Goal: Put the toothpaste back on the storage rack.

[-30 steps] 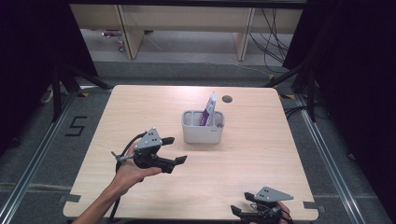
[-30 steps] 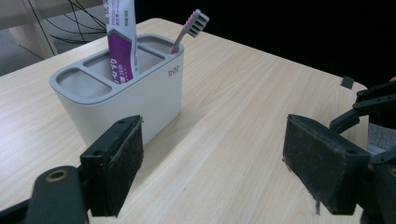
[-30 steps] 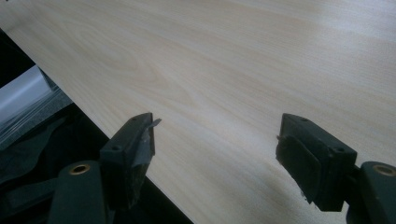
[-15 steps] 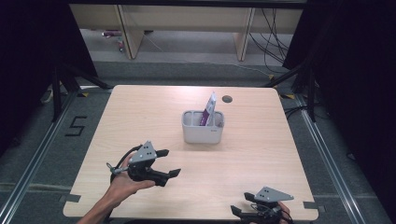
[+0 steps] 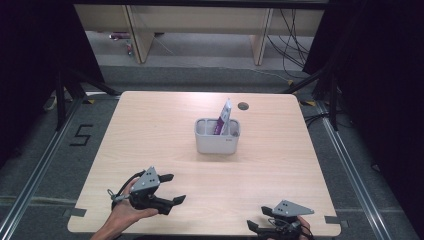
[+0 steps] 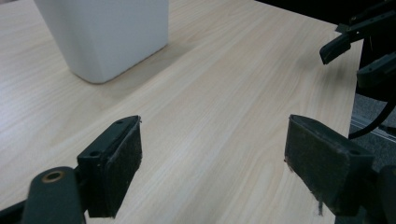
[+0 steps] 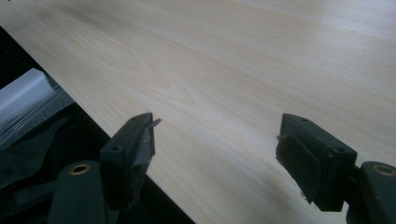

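A white container (image 5: 217, 139) stands mid-table with a purple and white packet (image 5: 225, 116) upright inside it. My left gripper (image 5: 174, 189) is held over the near-left of the table, open, with nothing between its jaws. In the left gripper view the left gripper (image 6: 212, 163) points across bare wood, with the container (image 6: 107, 32) ahead at upper left and the right gripper (image 6: 359, 46) at far right. My right gripper (image 5: 256, 219) rests at the near edge, right of centre. In the right gripper view the right gripper (image 7: 215, 154) is open over bare wood.
The wooden table (image 5: 150, 130) has a dark round cable hole (image 5: 243, 106) behind the container. The table's near edge (image 7: 93, 112) runs just beside the right gripper's jaw. Shelving and cables lie on the floor beyond the far side.
The left gripper has drawn back toward the near-left corner of the table, away from the container, still open. The right gripper has stayed put.
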`<control>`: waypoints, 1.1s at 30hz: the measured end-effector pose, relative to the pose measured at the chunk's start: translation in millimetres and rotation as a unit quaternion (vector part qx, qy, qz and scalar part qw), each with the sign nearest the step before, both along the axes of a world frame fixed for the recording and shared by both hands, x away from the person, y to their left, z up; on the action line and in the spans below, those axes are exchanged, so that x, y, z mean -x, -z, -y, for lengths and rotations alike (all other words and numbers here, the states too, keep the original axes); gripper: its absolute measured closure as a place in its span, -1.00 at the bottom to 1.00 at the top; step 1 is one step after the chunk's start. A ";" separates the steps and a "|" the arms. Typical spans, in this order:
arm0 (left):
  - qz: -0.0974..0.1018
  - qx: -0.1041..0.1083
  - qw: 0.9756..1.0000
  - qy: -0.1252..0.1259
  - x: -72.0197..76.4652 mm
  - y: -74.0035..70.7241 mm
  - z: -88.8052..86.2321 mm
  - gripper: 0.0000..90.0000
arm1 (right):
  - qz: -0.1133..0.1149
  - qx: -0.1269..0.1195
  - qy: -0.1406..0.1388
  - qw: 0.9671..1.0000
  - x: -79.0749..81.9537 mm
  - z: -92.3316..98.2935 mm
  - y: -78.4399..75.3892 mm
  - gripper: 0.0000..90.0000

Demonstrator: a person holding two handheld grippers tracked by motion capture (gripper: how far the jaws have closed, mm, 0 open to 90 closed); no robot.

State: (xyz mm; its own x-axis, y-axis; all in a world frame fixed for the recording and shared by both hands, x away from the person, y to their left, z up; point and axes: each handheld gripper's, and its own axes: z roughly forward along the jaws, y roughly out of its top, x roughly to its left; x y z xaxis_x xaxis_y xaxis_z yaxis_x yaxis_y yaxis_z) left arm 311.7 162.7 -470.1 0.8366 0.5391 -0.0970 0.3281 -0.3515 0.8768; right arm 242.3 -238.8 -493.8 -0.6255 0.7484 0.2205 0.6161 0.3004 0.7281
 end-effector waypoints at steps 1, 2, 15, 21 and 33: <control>0.001 -0.001 1.000 0.000 1.5 1.8 -1.9 -0.59 | 0.012 0.008 -0.004 1.000 -1.3 1.3 0.1 -0.37; 0.001 -0.004 1.000 -0.004 3.5 3.3 -3.5 -0.59 | 0.006 0.002 -0.002 1.000 -1.2 0.6 0.4 -0.37; 0.011 -0.023 1.000 -0.001 23.8 11.2 -16.2 -0.59 | 0.014 0.010 0.000 1.000 -1.1 -0.5 1.7 -0.37; 0.007 -0.026 1.000 0.002 31.2 14.8 -17.8 -0.59 | 0.008 0.005 -0.004 1.000 -0.9 -1.2 1.8 -0.37; -0.009 -0.037 0.999 0.016 47.5 23.2 -18.1 -0.61 | 0.008 0.014 0.000 1.000 0.5 -2.1 0.3 -0.37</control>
State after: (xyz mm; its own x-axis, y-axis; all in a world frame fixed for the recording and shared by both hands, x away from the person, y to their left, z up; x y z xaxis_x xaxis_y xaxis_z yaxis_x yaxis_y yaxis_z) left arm 264.2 180.8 -493.3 0.8521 0.5183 -0.0727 0.3307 -0.4255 0.8424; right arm 241.8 -236.6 -494.1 -0.6296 0.7534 0.1897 0.6037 0.3207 0.7299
